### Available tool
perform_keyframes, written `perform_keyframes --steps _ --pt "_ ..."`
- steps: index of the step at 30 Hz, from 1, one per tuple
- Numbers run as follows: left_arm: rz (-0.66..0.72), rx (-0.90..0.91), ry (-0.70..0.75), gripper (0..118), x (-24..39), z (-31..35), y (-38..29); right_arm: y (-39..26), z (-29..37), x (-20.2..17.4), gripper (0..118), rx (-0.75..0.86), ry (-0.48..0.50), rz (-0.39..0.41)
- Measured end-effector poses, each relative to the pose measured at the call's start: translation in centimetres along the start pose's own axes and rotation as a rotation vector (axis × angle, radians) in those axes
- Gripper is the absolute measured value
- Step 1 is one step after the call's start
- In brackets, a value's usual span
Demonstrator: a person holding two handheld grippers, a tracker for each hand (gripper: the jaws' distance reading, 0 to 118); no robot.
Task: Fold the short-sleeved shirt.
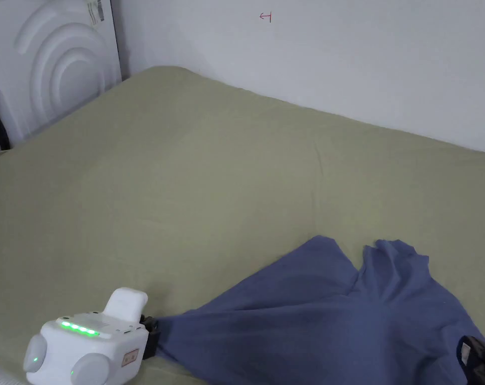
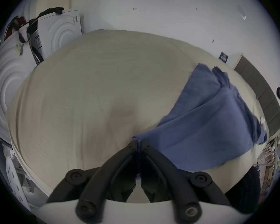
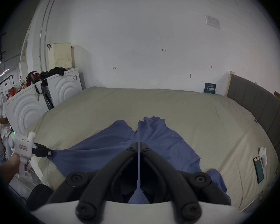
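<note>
item: blue short-sleeved cotton shirt, lying rumpled on the olive-sheeted bed — my left gripper and right gripper both clamped tight on its edge, stretching it flat, i judge, for folding.

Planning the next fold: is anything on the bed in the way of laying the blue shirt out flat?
Nothing visible. Both the left gripper and right gripper already pinch the shirt, and the bed beyond it is bare; the phone lies off to the side.
</note>
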State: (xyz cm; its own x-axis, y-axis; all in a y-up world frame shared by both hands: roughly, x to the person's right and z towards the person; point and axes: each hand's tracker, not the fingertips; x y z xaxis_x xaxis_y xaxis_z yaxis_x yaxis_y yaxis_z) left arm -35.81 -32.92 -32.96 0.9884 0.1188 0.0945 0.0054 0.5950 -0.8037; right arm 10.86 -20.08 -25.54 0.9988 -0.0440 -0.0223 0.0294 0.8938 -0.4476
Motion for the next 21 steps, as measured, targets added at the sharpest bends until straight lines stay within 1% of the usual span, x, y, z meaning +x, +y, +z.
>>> perform_keyframes --steps 3,5,8,11,12,13,15,16,17,18,21 --pt "-0.035 0.034 -0.018 2 1.1 2.0 0.4 0.2 -2.1 1.3 4 -0.034 0.015 -0.013" --pt "-0.030 0.071 -0.037 2 1.6 3.3 0.6 0.4 -4.3 2.8 4 -0.065 0.011 -0.016" --pt "-0.022 0.126 -0.060 2 2.2 5.2 1.2 1.2 -9.2 5.8 4 -0.140 -0.033 0.047" --pt "-0.015 0.136 -0.083 2 2.8 6.2 1.7 2.3 -15.7 9.0 4 -0.228 -0.072 0.060" --pt "-0.019 0.132 -0.091 2 2.9 6.4 1.8 2.5 -18.3 10.1 10 -0.246 -0.090 0.069" --pt "-0.021 0.125 -0.095 2 3.1 6.4 1.9 2.6 -20.8 11.0 32 -0.277 -0.094 0.074" --pt "-0.027 0.130 -0.090 2 3.8 6.6 2.0 2.4 -25.4 12.3 108 -0.372 -0.069 0.047" --pt "-0.026 0.123 -0.092 2 3.9 6.5 2.0 2.1 -27.4 12.8 114 -0.429 -0.052 0.042" --pt "-0.024 0.122 -0.081 2 4.1 6.4 1.9 1.8 -29.2 13.1 111 -0.464 -0.051 0.055" --pt "-0.023 0.119 -0.073 2 4.2 6.3 1.9 1.3 -30.6 13.3 109 -0.461 -0.080 0.057" --pt "-0.021 0.108 -0.061 2 4.5 6.2 1.9 -0.1 -33.3 13.4 109 -0.544 -0.128 0.038"
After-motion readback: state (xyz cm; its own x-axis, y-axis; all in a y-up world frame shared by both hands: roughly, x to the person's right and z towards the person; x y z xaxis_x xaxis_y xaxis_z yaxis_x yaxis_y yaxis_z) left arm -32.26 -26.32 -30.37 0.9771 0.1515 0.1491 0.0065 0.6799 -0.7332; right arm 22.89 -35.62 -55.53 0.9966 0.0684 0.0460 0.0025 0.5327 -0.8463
